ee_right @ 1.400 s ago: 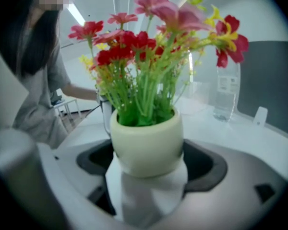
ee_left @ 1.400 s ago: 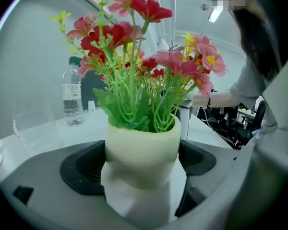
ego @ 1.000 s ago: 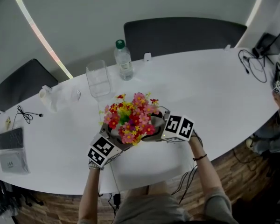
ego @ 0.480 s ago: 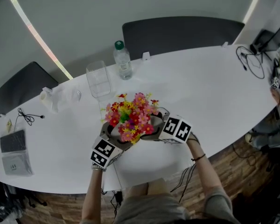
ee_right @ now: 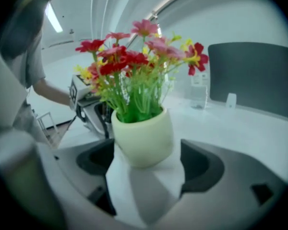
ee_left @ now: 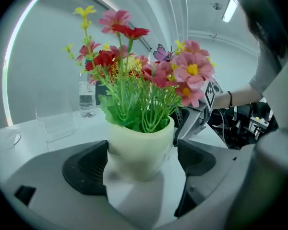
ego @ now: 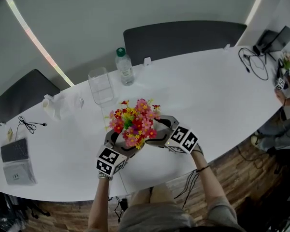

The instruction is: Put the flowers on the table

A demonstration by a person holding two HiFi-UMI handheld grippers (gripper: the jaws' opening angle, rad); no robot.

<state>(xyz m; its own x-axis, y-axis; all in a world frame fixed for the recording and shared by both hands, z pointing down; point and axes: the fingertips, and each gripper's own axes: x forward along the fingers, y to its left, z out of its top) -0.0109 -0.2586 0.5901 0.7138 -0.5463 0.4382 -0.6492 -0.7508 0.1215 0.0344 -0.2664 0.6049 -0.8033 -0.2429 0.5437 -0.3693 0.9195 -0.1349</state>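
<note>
The left gripper and right gripper both gape around the pot of flowers on the white table. A bottle and clear box stand behind, dark chairs beyond.

The left gripper has a smooth pale-grey shell and two black pads, each hollowed and finely ribbed on its inner face; the right gripper is built the same way; each carries a white cube printed with black square markers (this one belongs to the left tool, its twin to the right); thin black cables trail from the right one; the person wears a grey shirt with a short sleeve, and a slim dark band circles the right wrist.
</note>
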